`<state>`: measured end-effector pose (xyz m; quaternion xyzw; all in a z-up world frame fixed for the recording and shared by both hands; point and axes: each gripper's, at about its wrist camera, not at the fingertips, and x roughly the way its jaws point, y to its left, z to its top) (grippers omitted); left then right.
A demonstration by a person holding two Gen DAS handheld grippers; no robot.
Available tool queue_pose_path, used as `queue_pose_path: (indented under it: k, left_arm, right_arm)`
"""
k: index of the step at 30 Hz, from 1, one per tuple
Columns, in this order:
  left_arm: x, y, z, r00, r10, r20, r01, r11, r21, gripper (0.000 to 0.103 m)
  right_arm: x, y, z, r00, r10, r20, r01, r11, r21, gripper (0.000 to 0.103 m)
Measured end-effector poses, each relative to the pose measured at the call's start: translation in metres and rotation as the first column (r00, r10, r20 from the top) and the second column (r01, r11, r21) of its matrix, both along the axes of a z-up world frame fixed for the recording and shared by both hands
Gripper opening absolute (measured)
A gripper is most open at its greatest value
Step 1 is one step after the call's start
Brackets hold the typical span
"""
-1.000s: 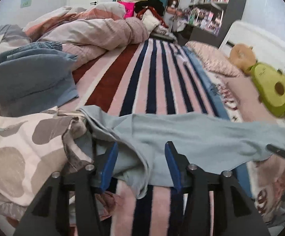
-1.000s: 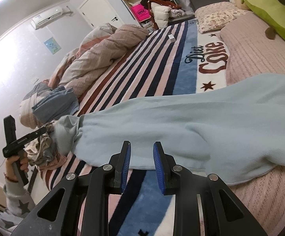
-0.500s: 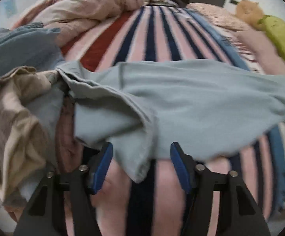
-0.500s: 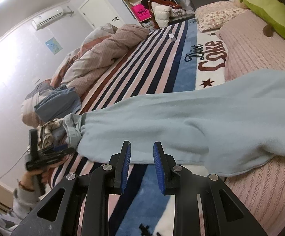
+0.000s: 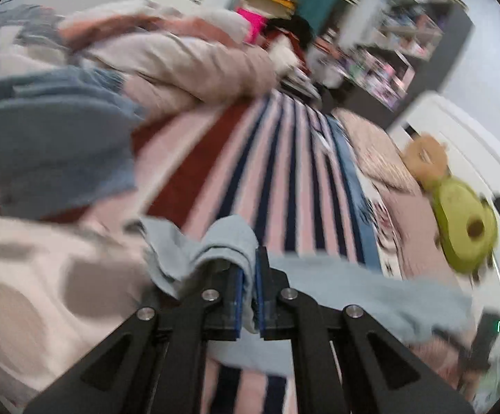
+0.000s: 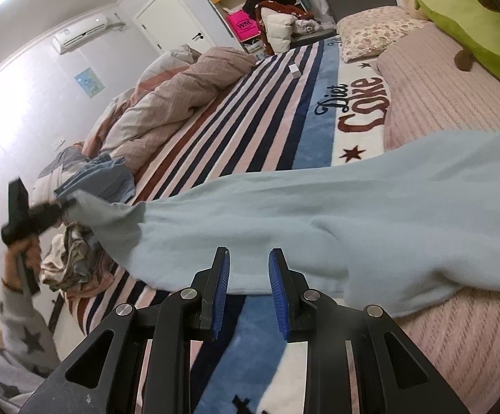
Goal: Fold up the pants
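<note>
A small fold of the light blue pants [image 5: 231,241] is clamped in the closed left gripper [image 5: 248,296], and it could slip out under pulling. The right gripper [image 6: 249,296], at lower centre, is held partly open and empty. Because of blur, the depth of the grip probably cannot be judged.

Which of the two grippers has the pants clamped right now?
The left gripper, shut on the light blue pants; the right gripper has nothing between its fingers.

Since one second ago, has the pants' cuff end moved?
Yes. In the right wrist view the cuff, pinched in the left gripper, has risen from beside the crumpled clothes toward the jeans.
</note>
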<state>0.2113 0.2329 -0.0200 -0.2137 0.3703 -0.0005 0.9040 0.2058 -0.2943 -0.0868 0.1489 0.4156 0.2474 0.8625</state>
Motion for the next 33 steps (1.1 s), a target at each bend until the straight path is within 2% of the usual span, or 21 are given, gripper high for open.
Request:
queue_pose_path:
  k: [5, 6, 9, 11, 12, 13, 15, 16, 17, 20, 21, 24, 26, 30, 33]
  left_arm:
    - [0.023, 0.039, -0.013, 0.99, 0.131, -0.049, -0.133, 0.99, -0.039, 0.004]
    - [0.025, 0.046, -0.02, 0.987, 0.153, -0.054, -0.157, 0.985, -0.067, 0.004]
    - [0.029, 0.06, -0.032, 0.977, 0.203, -0.06, -0.208, 0.974, -0.094, 0.006]
    - [0.032, 0.067, -0.036, 0.98, 0.196, -0.039, -0.199, 0.972, -0.122, 0.012]
    - [0.035, 0.068, -0.035, 0.983, 0.18, -0.031, -0.183, 0.974, -0.131, 0.03]
    - [0.034, 0.068, -0.03, 0.987, 0.159, -0.004, -0.158, 0.979, -0.127, 0.052]
    - [0.029, 0.064, -0.013, 0.988, 0.146, 0.05, -0.143, 0.989, -0.046, 0.074]
    - [0.023, 0.064, -0.004, 0.986, 0.143, 0.081, -0.141, 0.99, -0.018, 0.077]
    - [0.018, 0.066, 0.006, 0.983, 0.148, 0.113, -0.149, 0.989, 0.005, 0.077]
    - [0.021, 0.064, 0.021, 0.989, 0.128, 0.072, -0.135, 0.985, 0.103, 0.077]
    - [0.021, 0.059, 0.023, 0.993, 0.098, 0.063, -0.105, 0.987, 0.125, 0.077]
    - [0.022, 0.04, 0.019, 1.0, -0.008, 0.018, 0.006, 0.993, 0.12, 0.077]
    - [0.023, 0.025, 0.01, 0.999, -0.045, -0.011, 0.046, 0.992, 0.12, 0.077]
    - [0.023, -0.016, -0.021, 0.987, -0.144, -0.07, 0.15, 0.985, 0.086, 0.077]
    - [0.021, -0.049, -0.036, 0.979, -0.194, -0.068, 0.199, 0.977, 0.072, 0.077]
  right_arm:
    - [0.008, 0.012, -0.004, 1.0, 0.006, -0.02, -0.006, 1.0, -0.017, 0.02]
    - [0.01, 0.015, -0.005, 1.0, 0.007, -0.026, -0.007, 1.0, -0.022, 0.02]
    - [0.017, 0.021, -0.011, 0.999, 0.007, -0.047, -0.009, 0.999, -0.044, 0.025]
    - [0.022, 0.024, -0.014, 0.998, 0.009, -0.059, -0.012, 0.999, -0.051, 0.025]
    - [0.023, 0.025, -0.015, 0.998, 0.01, -0.063, -0.013, 0.999, -0.053, 0.025]
    - [0.025, 0.025, -0.016, 0.998, 0.01, -0.066, -0.013, 0.998, -0.053, 0.025]
    - [0.027, 0.026, -0.017, 0.998, 0.011, -0.069, -0.015, 0.999, -0.052, 0.025]
    - [0.027, 0.026, -0.018, 0.997, 0.013, -0.07, -0.016, 0.999, -0.051, 0.025]
    - [0.028, 0.027, -0.019, 0.997, 0.014, -0.071, -0.018, 0.999, -0.05, 0.025]
    - [0.028, 0.03, -0.019, 0.997, 0.029, -0.07, -0.032, 0.998, -0.046, 0.025]
    - [0.028, 0.031, -0.019, 0.997, 0.033, -0.068, -0.036, 0.998, -0.046, 0.025]
    - [0.026, 0.032, -0.019, 0.997, 0.041, -0.063, -0.044, 0.998, -0.039, 0.025]
    - [0.023, 0.029, -0.018, 0.998, 0.037, -0.054, -0.039, 0.998, -0.04, 0.025]
    - [0.014, 0.003, -0.016, 0.998, -0.054, -0.035, 0.05, 0.992, -0.119, 0.027]
    - [0.003, -0.025, -0.008, 0.992, -0.128, 0.004, 0.127, 0.976, -0.179, 0.039]
